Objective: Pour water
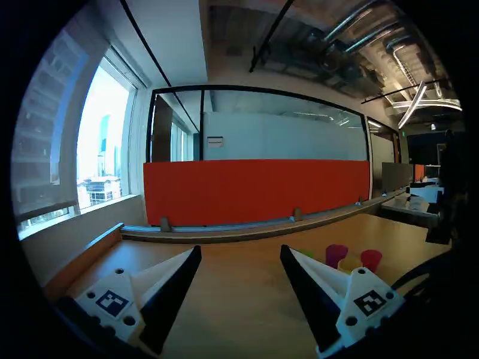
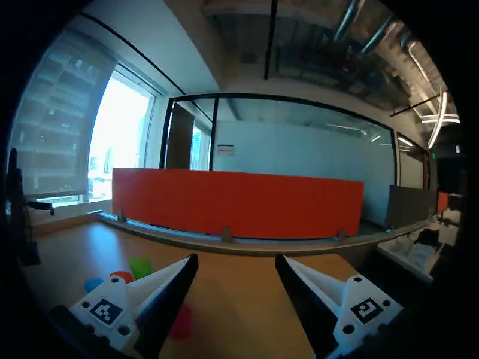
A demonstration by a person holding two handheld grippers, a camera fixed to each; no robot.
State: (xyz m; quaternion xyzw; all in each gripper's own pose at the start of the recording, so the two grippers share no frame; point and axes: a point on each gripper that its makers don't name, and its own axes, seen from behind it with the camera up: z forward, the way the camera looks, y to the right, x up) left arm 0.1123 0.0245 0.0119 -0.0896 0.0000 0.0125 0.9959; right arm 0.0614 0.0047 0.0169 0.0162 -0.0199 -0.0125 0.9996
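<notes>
Cups [image 1: 350,262] sit clustered on the desk [image 1: 239,311], beside rather than between the fingers of the left gripper [image 1: 239,248] and right gripper [image 2: 236,256], both spread and empty, so a sideways approach risks toppling them.

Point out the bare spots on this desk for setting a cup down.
Free: the desk strip between the left gripper and the orange divider, and the wood ahead of the right gripper. Crowded: around the cups, right of the left gripper.
</notes>
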